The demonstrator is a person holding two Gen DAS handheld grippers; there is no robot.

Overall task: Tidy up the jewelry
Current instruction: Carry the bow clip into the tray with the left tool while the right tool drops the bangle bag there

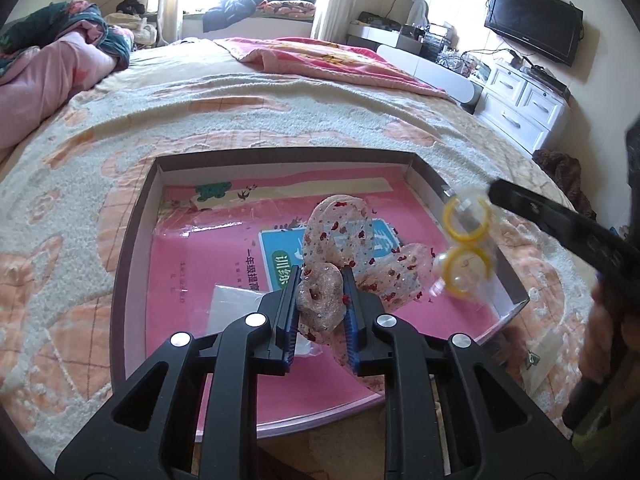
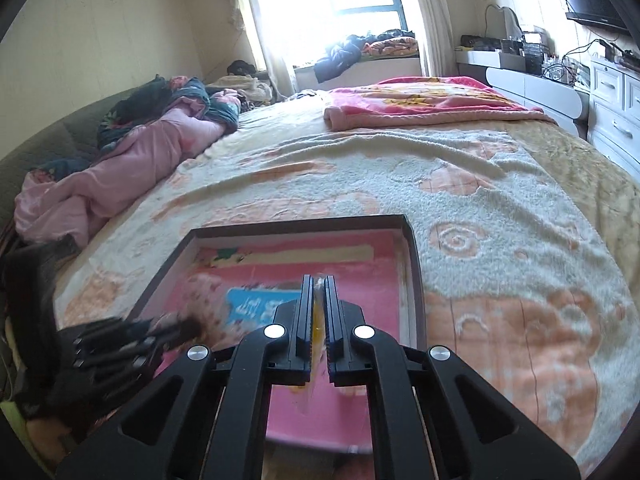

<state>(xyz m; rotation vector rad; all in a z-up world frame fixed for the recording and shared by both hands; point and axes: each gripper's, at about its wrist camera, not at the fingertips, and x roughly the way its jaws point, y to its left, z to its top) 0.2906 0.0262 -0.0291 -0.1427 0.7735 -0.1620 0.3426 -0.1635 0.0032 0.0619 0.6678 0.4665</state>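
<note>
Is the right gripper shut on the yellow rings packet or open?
Shut on it: the right gripper pinches the clear packet of yellow rings, lifted above the box.

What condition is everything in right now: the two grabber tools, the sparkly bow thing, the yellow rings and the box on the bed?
left gripper: shut on the sparkly bow.
sparkly bow: held up over the box.
right gripper: shut on the yellow rings' clear packet.
yellow rings: packaged, lifted above the box's right wall.
box: open, lidless, lying on the bed.
</note>
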